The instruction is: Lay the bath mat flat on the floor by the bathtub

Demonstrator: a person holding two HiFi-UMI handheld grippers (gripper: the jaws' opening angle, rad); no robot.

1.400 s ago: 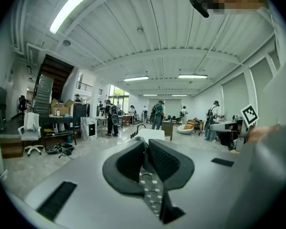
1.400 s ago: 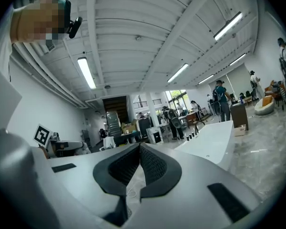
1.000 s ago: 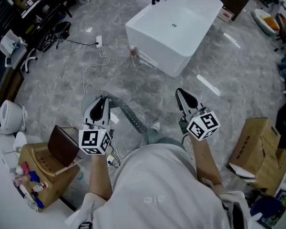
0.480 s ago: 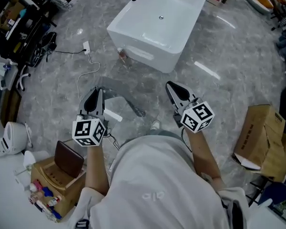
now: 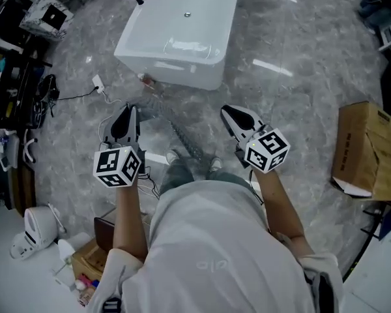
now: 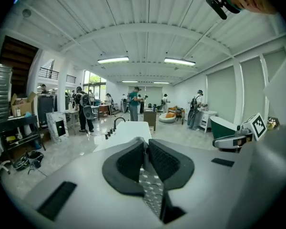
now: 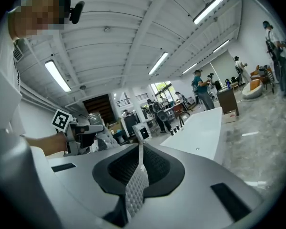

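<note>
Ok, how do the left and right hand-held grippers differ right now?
In the head view the left hand-held gripper points straight ahead; the right hand-held gripper angles inward. The left pinches a thicker bunch of the bath mat; the right pinches a thin edge. Both are shut on the mat.

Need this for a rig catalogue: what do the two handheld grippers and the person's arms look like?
The left gripper and right gripper match: smooth grey bodies, black jaws with finely textured pads, and at the rear of each a white cube printed with black square markers. The person wears a light short-sleeved top; the forearms are bare.
</note>
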